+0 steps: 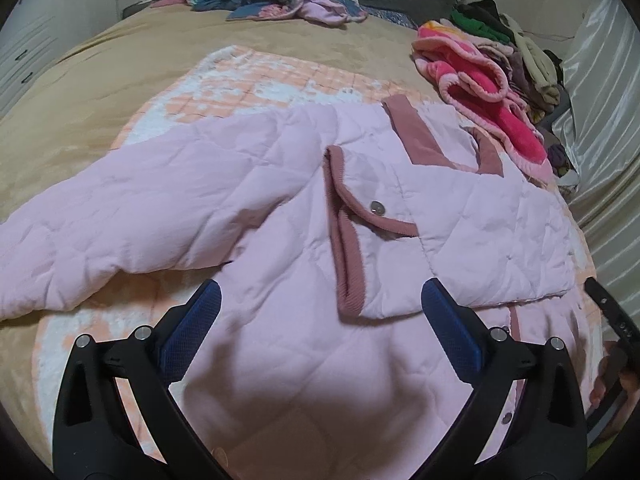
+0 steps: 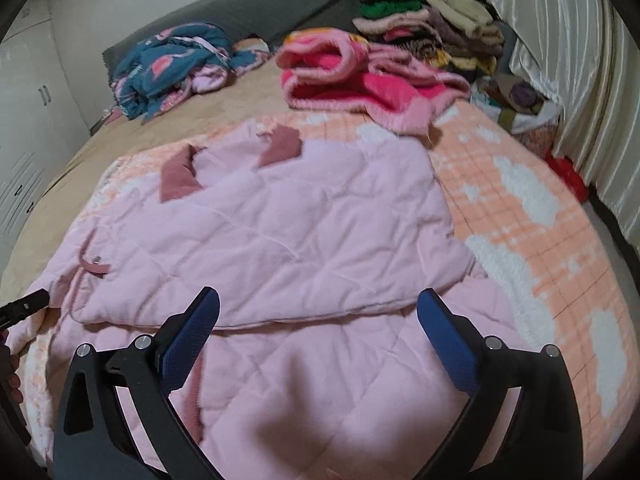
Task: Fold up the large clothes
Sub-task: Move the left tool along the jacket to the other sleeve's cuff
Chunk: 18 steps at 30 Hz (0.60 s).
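A pale pink quilted jacket (image 1: 280,208) with dusty-rose collar and cuffs lies spread on a peach-and-white blanket (image 1: 256,76) on the bed. Its right sleeve is folded across the chest, the cuff (image 1: 348,248) pointing down. The left sleeve (image 1: 100,216) stretches out to the left. My left gripper (image 1: 320,300) hovers open above the jacket's lower front, nothing between its blue pads. In the right wrist view the same jacket (image 2: 280,232) shows the folded sleeve layer, and my right gripper (image 2: 318,304) stands open above it, empty. The other gripper's black tip (image 2: 28,304) shows at the left edge.
A pink fleece garment (image 2: 360,80) and a stack of folded clothes (image 2: 432,28) sit at the far right of the bed. A crumpled teal floral piece (image 2: 172,64) lies by the grey headboard (image 2: 260,4). Cream curtains (image 2: 580,92) hang on the right, white cabinets (image 2: 28,120) on the left.
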Tool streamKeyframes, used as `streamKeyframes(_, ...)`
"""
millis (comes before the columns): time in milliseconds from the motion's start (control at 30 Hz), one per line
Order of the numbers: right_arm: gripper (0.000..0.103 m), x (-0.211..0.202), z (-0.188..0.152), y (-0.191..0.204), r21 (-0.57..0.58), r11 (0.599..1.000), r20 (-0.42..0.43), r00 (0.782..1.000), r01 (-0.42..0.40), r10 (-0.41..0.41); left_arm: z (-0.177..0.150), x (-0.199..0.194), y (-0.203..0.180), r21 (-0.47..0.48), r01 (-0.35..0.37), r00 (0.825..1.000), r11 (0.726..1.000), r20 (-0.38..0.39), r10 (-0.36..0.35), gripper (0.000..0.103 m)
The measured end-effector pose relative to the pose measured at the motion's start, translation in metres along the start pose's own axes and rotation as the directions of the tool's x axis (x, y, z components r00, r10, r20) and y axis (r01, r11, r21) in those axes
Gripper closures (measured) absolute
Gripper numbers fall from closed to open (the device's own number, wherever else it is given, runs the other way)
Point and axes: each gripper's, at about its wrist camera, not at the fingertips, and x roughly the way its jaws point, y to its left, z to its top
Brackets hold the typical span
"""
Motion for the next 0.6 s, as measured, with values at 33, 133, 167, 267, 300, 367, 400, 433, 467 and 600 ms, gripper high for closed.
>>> streamKeyframes(33, 0.004, -0.005, 0.001, 0.005, -0.011, 1.000, 0.010, 1.000, -0.003, 0.003, -0.001, -0.003, 0.002, -0.002, -0.004, 1.000, 1.000, 0.004, 0.004, 0.009)
streamKeyframes(133, 0.004, -0.019, 0.005, 0.021, -0.038, 0.999, 0.038, 0.999, -0.019, 0.021, -0.005, -0.013, 0.011, -0.015, -0.012, 1.000, 1.000, 0.016, 0.013, 0.009)
streamKeyframes(167, 0.004, -0.023, 0.006, 0.027, -0.048, 0.999, 0.048, 0.999, -0.024, 0.026, -0.005, -0.016, 0.014, -0.018, -0.016, 1.000, 1.000, 0.020, 0.016, 0.009)
streamKeyframes(267, 0.004, -0.036, 0.009, 0.044, -0.072, 0.996, 0.067, 0.997, -0.044, 0.048, -0.008, -0.026, 0.024, -0.025, -0.023, 0.999, 0.999, 0.033, 0.024, 0.009)
streamKeyframes(300, 0.004, -0.040, 0.009, 0.050, -0.081, 0.995, 0.072, 0.996, -0.051, 0.057, -0.010, -0.030, 0.027, -0.028, -0.026, 0.999, 0.999, 0.038, 0.027, 0.009)
streamKeyframes(367, 0.004, -0.045, 0.011, 0.060, -0.096, 0.994, 0.079, 0.995, -0.061, 0.068, -0.011, -0.036, 0.035, -0.035, -0.033, 0.998, 0.999, 0.046, 0.034, 0.009)
streamKeyframes(400, 0.004, -0.048, 0.011, 0.066, -0.103, 0.993, 0.082, 0.994, -0.065, 0.074, -0.012, -0.039, 0.039, -0.040, -0.034, 0.998, 0.999, 0.048, 0.036, 0.009)
streamKeyframes(433, 0.004, -0.051, 0.011, 0.073, -0.111, 0.991, 0.084, 0.993, -0.070, 0.080, -0.013, -0.041, 0.042, -0.044, -0.034, 0.998, 0.998, 0.050, 0.036, 0.009)
streamKeyframes(467, 0.004, -0.054, 0.011, 0.080, -0.121, 0.990, 0.087, 0.992, -0.076, 0.087, -0.014, -0.045, 0.047, -0.049, -0.035, 0.998, 0.998, 0.055, 0.038, 0.009)
streamKeyframes(600, 0.004, -0.062, 0.010, 0.100, -0.149, 0.984, 0.088, 0.989, -0.102, 0.116, -0.017, -0.055, 0.057, -0.059, -0.043, 0.997, 0.997, 0.065, 0.046, 0.009)
